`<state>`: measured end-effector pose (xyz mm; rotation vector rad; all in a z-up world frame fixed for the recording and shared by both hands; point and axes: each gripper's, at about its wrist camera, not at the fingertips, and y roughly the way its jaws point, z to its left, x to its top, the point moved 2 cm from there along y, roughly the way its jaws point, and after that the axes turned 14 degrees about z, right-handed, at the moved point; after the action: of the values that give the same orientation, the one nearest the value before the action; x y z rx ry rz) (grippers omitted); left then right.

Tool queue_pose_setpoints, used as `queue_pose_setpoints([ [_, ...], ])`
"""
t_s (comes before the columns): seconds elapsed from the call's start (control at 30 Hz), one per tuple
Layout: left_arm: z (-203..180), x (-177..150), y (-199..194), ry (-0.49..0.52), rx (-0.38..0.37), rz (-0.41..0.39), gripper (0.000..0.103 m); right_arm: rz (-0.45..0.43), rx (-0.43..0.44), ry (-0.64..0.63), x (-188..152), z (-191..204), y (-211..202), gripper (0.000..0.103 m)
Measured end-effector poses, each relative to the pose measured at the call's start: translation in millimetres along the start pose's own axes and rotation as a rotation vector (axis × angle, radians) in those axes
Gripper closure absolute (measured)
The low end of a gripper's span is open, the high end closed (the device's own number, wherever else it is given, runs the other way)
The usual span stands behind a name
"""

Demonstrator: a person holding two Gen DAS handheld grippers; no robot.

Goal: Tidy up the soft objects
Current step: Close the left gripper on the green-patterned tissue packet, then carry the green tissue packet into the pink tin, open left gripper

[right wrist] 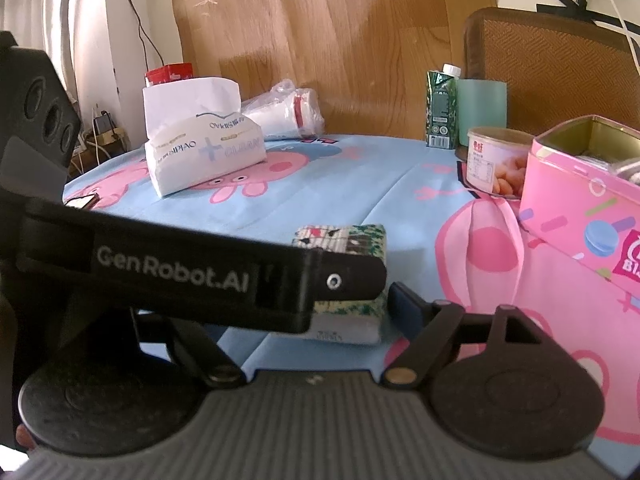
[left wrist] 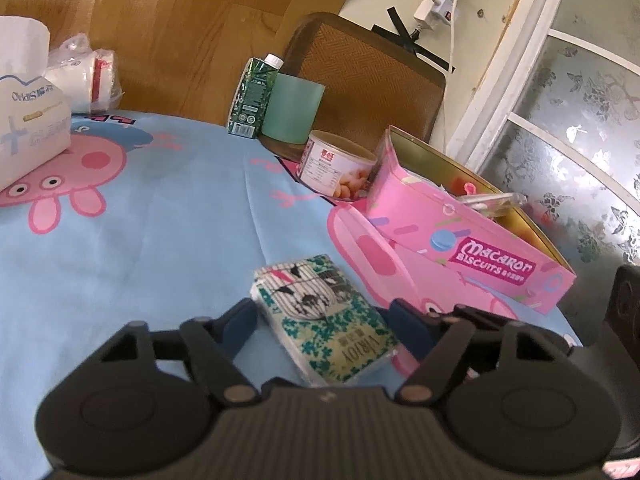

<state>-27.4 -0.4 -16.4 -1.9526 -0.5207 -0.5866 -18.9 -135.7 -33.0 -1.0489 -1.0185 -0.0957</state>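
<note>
Left wrist view. Looking along the left gripper (left wrist: 324, 316) over a desk (left wrist: 160, 220) draped in a blue cartoon-pig cloth. Lying flat on that cloth, down and left of the pink macaron biscuit tin (left wrist: 472, 248) and near it: a pocket tissue pack (left wrist: 320, 320) with a green floral print. Set between the blue fingers (left wrist: 240, 320), which are narrowed to the pack's width, one at each long side and apparently pressing it, though the fisheye edge leaves the contact itself hard to judge. Just behind the tin's far corner, a small round can (left wrist: 340, 172). Further back and left of the tin, a green drink carton (left wrist: 254, 96) touching a pale green cup (left wrist: 294, 108). Well left of the tin, at the frame edge, a soft pack of facial tissues (left wrist: 28, 120).

Right wrist view. Looking along the right gripper (right wrist: 320, 316), with the tin at the right. Left of the tin, the same tissue pack, crossed by one black finger of the left gripper. Spread wide; only one blue finger (right wrist: 404, 300) shows, just beside the pack's tin-facing edge and not pressing it, the other hidden behind the left gripper. Far left of the tin and further back, the facial tissues again.
</note>
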Motion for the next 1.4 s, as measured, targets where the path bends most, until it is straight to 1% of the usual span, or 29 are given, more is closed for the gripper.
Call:
queue_pose_setpoints([
  [0.07, -0.3, 0.0, 0.2, 0.003, -0.003, 0.001, 0.037, -0.003, 0.003, 0.005, 0.0, -0.6, -0.5, 0.02],
  [0.13, -0.5, -0.4, 0.1, 0.005, -0.002, 0.001, 0.037, -0.008, 0.002, 0.005, 0.0, -1.3, -0.8, 0.025],
  [0.2, 0.1, -0.7, -0.3, 0.001, -0.003, 0.0, 0.037, -0.015, -0.014, 0.008, -1.0, -0.8, -1.5, 0.036],
  [0.27, 1.9, -0.7, -1.0, -0.009, -0.006, -0.004, 0.037, -0.026, -0.022, 0.013, -2.0, -1.1, -2.7, 0.042],
  [0.3, 3.2, -0.6, -1.4, -0.015, -0.014, -0.005, 0.037, -0.034, -0.021, 0.012, -2.4, -1.3, -3.7, 0.043],
  [0.43, 6.6, -0.4, -1.8, -0.034, -0.034, -0.007, 0.037, -0.047, -0.029, -0.005, -3.4, 0.9, -5.4, 0.043],
  [0.57, 3.6, -0.4, -0.9, -0.022, -0.015, -0.006, 0.037, -0.04, -0.018, 0.008, -2.5, -1.9, -4.4, 0.04],
  [0.67, 2.1, -0.3, -0.4, -0.013, -0.005, -0.005, 0.037, -0.035, -0.019, 0.021, -2.2, -2.3, -4.8, 0.036],
  [0.7, 2.1, -0.4, -0.5, -0.012, -0.005, -0.004, 0.037, -0.032, -0.023, 0.024, -2.2, -2.4, -5.0, 0.032],
  [0.73, 2.3, -0.4, -0.6, -0.013, -0.004, -0.004, 0.036, -0.029, -0.029, 0.026, -2.6, -2.3, -5.6, 0.031],
  [0.8, 3.0, -0.3, -1.0, -0.013, -0.006, -0.003, 0.034, -0.022, -0.039, 0.02, -4.7, -1.6, -7.4, 0.03],
  [0.87, 2.5, 0.1, -0.8, -0.01, -0.009, -0.002, 0.031, -0.022, -0.043, 0.017, -6.6, -1.4, -8.9, 0.032],
  [0.9, 1.7, 0.1, -0.6, -0.007, -0.006, -0.002, 0.031, -0.023, -0.041, 0.016, -6.8, -1.1, -8.6, 0.04],
  [0.93, 1.0, 0.0, -0.5, -0.004, -0.002, -0.002, 0.031, -0.019, -0.039, 0.013, -6.7, -0.8, -7.9, 0.042],
  [1.0, 0.8, -0.3, -0.6, -0.001, 0.002, -0.002, 0.034, -0.021, -0.043, -0.004, -6.9, 1.5, -7.7, 0.045],
  [1.1, 1.4, -0.4, -1.3, -0.005, -0.001, -0.007, 0.035, -0.035, -0.051, -0.03, -7.3, 5.0, -8.9, 0.047],
  [1.23, 2.7, 0.7, -3.6, -0.017, -0.023, -0.014, 0.037, -0.059, -0.055, -0.032, -8.0, 4.5, -12.0, 0.049],
  [1.4, -12.7, 5.0, -8.3, 0.003, -0.015, -0.029, 0.038, -0.115, -0.066, -0.029, -10.9, 4.0, -21.0, 0.05],
])
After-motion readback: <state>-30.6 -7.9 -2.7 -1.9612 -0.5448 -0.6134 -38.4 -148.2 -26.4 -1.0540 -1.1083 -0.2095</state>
